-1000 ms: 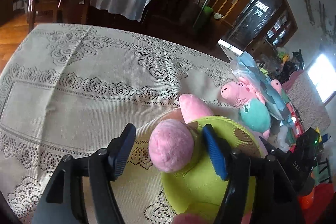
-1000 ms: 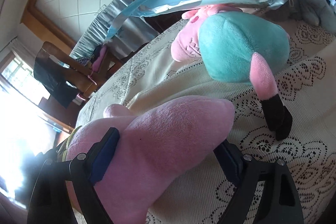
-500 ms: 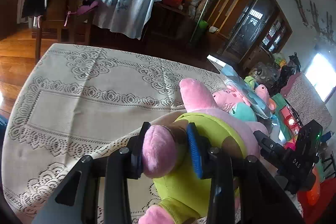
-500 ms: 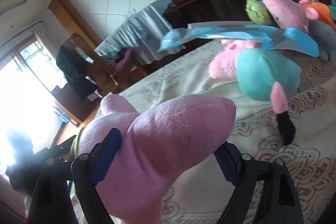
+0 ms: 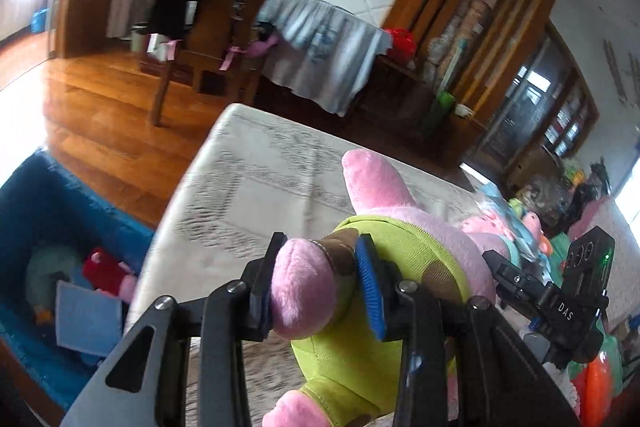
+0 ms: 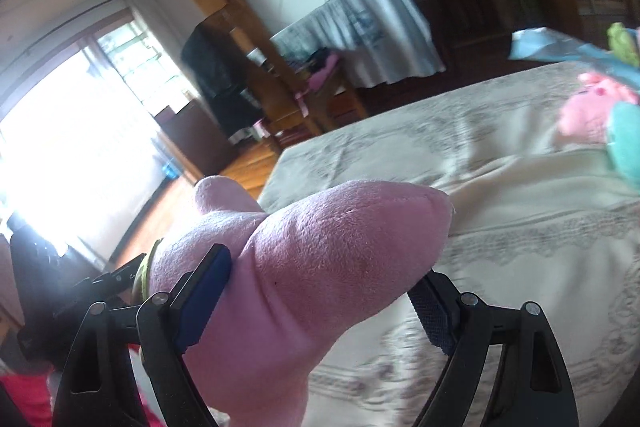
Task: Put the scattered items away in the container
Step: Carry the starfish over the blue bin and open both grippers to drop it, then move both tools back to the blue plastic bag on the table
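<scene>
The left gripper (image 5: pixel 318 291) is clenched on 1 pink limb of the pink plush star (image 5: pixel 404 243) in its green shorts. The right gripper (image 6: pixel 320 303) squeezes another thick pink arm of the same toy (image 6: pixel 320 267), so both claws hold it above the lace-covered table (image 5: pixel 256 179). Lower left, beside the table's edge on the wooden floor (image 5: pixel 100 115), sits the blue container (image 5: pixel 48 187), with toys already inside. Farther along the table lies a pink and teal plush pig (image 6: pixel 600 115). Beyond stands a wooden chair (image 5: pixel 224 39).
</scene>
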Motion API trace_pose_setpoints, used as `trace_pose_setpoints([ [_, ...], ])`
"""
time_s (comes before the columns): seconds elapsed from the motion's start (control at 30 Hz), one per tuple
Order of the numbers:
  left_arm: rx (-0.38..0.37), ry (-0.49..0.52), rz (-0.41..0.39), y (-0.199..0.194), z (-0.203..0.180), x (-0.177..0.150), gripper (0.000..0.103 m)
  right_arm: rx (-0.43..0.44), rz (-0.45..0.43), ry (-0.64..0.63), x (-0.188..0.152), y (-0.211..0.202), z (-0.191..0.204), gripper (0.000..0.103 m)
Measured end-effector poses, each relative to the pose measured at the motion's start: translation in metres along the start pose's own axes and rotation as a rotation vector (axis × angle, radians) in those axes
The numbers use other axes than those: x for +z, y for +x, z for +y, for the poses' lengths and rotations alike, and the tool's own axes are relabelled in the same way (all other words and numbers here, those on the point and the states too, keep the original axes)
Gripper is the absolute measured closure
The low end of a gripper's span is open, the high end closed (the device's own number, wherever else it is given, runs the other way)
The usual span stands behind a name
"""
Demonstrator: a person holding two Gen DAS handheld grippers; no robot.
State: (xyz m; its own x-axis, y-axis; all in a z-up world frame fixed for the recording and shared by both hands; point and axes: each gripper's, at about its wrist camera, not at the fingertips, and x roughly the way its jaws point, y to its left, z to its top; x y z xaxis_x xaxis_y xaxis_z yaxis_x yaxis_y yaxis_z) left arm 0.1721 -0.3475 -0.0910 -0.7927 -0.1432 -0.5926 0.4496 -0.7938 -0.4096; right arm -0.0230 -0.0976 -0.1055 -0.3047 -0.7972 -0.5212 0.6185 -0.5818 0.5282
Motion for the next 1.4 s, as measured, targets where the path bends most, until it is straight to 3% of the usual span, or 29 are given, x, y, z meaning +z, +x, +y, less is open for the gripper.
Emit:
trace_pose_setpoints([
  [0.4, 0.242, -0.227, -0.065, -0.067, 0.17, -0.009, 0.068, 0.201, 0.221, -0.201, -0.039, 0.133, 0.142, 0.017],
  [0.7, 0.454, -0.259, -0.062, -0.093, 0.251, 0.01, 0.068, 0.313, 0.315, -0.278, -0.063, 0.215, 0.23, 0.017],
  [0.8, 0.557, -0.266, -0.052, -0.088, 0.274, 0.019, 0.065, 0.319, 0.342, -0.283, -0.064, 0.237, 0.247, 0.002],
  [0.87, 0.632, -0.272, -0.033, -0.082, 0.288, 0.024, 0.057, 0.305, 0.315, -0.31, -0.061, 0.233, 0.251, 0.0],
  [0.93, 0.65, -0.269, -0.034, -0.082, 0.293, 0.023, 0.018, 0.29, 0.288, -0.337, -0.059, 0.229, 0.254, 0.0],
  [1.0, 0.656, -0.253, -0.037, -0.08, 0.29, 0.021, 0.0, 0.276, 0.26, -0.364, -0.056, 0.225, 0.258, 0.0],
  [1.27, 0.696, -0.177, 0.024, -0.063, 0.253, 0.011, 0.0, 0.149, 0.218, -0.38, -0.037, 0.192, 0.226, 0.0],
  [1.4, 0.662, -0.165, 0.042, -0.059, 0.232, 0.006, 0.0, 0.103, 0.221, -0.362, -0.031, 0.173, 0.206, 0.0],
])
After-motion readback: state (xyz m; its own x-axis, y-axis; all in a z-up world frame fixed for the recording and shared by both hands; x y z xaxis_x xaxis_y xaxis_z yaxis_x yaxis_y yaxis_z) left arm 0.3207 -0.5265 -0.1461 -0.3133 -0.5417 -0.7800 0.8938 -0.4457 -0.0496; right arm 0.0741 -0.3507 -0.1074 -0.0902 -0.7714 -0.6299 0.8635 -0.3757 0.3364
